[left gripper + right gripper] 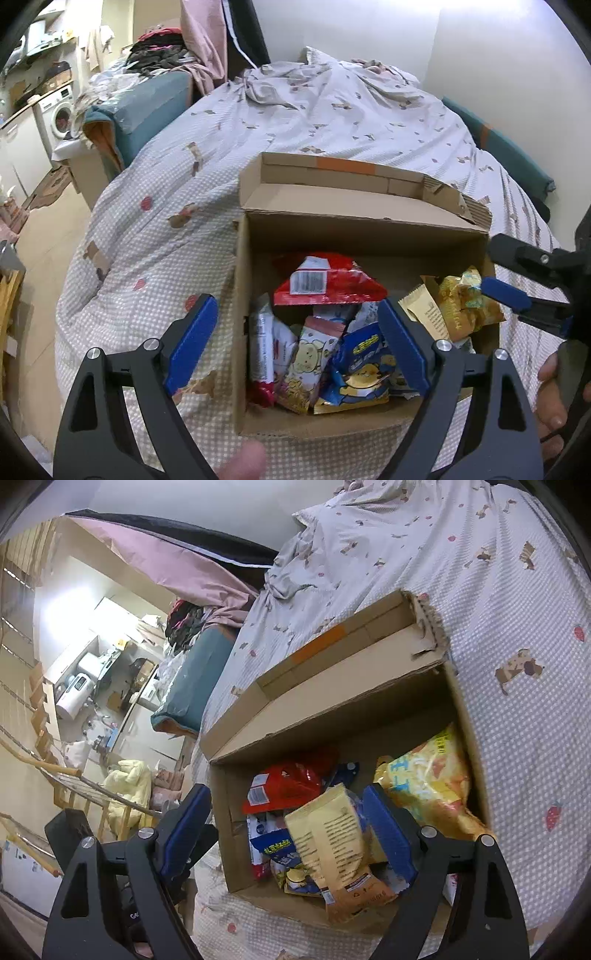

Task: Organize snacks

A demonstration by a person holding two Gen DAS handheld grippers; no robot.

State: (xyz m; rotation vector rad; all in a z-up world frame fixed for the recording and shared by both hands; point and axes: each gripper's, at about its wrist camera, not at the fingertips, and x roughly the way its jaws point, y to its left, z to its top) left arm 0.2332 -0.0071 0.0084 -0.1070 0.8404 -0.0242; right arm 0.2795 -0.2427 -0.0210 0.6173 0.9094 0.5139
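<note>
— Bedding [295, 122] with little dogs and strawberries fills the room's middle, and a box [369, 218] sits on it. What's nearest the left camera?

— The left gripper [295, 343], jaws spread wide and gripping nothing. Its left pad hangs outside the box wall at 8 o'clock, its right pad over the snacks at 4 o'clock.

— And in the box?

— Near edge: a blue bag [360, 373] with a yellow cartoon, beside it a pale packet [306, 365], then a white-and-red one [262, 354] against the left wall. Farther in, at 12 o'clock, a red bag [328, 280]. At 2 o'clock a yellow packet [463, 306].

— The other tool?

— The right gripper [288, 834] is also open and empty; in the right view a tan packet [332, 842] lies loose between its pads, touching neither that I can tell. A big yellow bag [432, 775] leans on the box wall at 2 o'clock.

— Beyond the box?

— Its flap [332, 177] folded back, rumpled sheets, then a washing machine [59, 114] at 10 o'clock.
</note>
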